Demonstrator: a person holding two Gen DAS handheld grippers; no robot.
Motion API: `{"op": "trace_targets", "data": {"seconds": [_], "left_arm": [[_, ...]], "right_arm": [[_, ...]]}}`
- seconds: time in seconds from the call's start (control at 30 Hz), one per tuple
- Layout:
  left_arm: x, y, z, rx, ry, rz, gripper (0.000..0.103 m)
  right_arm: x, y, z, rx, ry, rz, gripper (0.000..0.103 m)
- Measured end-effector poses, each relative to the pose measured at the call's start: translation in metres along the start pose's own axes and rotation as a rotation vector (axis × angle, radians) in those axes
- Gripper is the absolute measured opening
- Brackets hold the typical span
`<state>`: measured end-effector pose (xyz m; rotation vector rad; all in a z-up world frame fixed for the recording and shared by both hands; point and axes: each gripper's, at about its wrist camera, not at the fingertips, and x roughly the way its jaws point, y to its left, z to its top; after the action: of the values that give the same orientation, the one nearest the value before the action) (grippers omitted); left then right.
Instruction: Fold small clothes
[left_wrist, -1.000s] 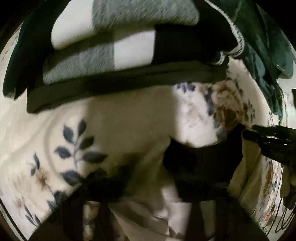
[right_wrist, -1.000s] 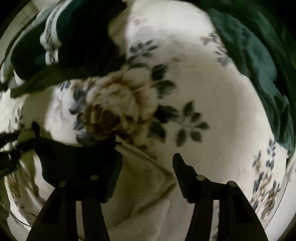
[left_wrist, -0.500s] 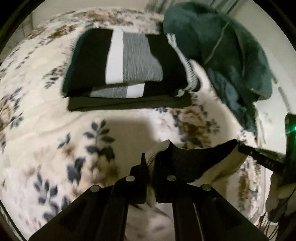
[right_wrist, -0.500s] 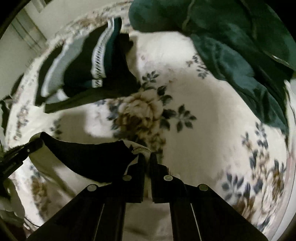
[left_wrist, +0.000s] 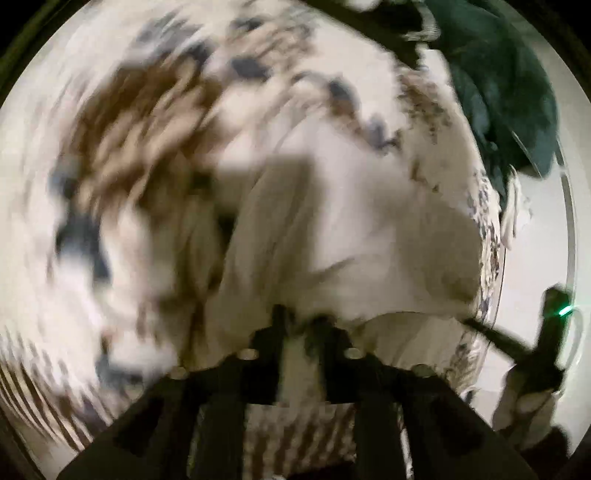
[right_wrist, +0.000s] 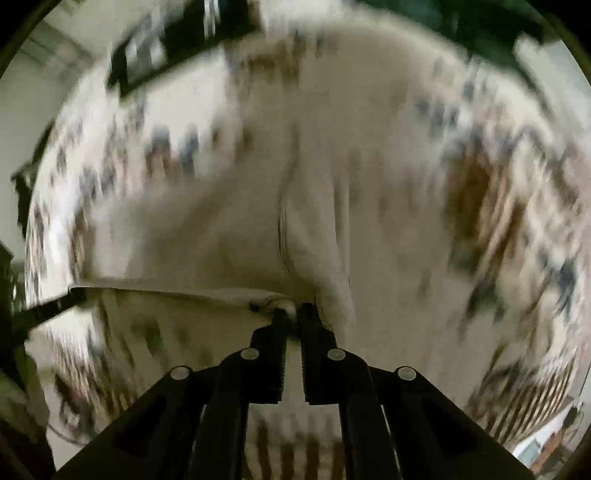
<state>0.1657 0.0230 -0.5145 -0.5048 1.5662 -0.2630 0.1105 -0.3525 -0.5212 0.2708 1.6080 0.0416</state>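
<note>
We get heavy motion blur in both wrist views; floral blanket (left_wrist: 122, 155) smears into streaks, worst toward 9 o'clock. Only the black fingers (right_wrist: 273, 354) near 6 o'clock stay sharp. Light is dim, warm; soft shadow (left_wrist: 280, 184) mid-frame on the left view. Fisheye bends edges, w/ black vignette around.

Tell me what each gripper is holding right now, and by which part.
Both hold the same cream garment by its near edge: the right gripper pinches a bunched corner, and the left gripper is closed on the other end of that edge.
</note>
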Motion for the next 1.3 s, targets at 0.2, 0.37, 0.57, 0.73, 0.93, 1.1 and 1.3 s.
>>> {"op": "trace_targets", "data": {"seconds": [0.2, 0.37, 0.57, 0.73, 0.93, 1.1, 1.3], "left_arm": [[-0.018, 0.021, -0.003, -0.122, -0.059, -0.08, 0.06], [-0.019, 0.005, 0.057, -0.095, -0.169, -0.042, 0.06], [0.016, -0.015, 0.129, -0.001, -0.157, -0.002, 0.05], [0.029, -0.015, 0.148, 0.044, -0.167, 0.064, 0.003], [0.039, 0.002, 0.155, 0.025, -0.138, 0.077, 0.004], [0.023, 0.008, 0.149, -0.058, -0.102, -0.048, 0.025], [0.021, 0.004, 0.126, -0.024, -0.126, -0.041, 0.026]], "right_arm": [[-0.002, -0.054, -0.019, 0.211, -0.003, 0.131, 0.044], [-0.02, -0.085, 0.018, 0.401, -0.15, 0.311, 0.049], [0.004, -0.079, 0.088, 0.444, -0.156, 0.364, 0.048], [0.018, -0.069, 0.107, 0.431, -0.196, 0.283, 0.008], [0.025, -0.086, 0.109, 0.5, -0.182, 0.268, 0.007], [0.015, -0.09, 0.106, 0.534, -0.165, 0.348, 0.035], [0.028, -0.095, 0.093, 0.542, -0.091, 0.409, 0.054]]}}
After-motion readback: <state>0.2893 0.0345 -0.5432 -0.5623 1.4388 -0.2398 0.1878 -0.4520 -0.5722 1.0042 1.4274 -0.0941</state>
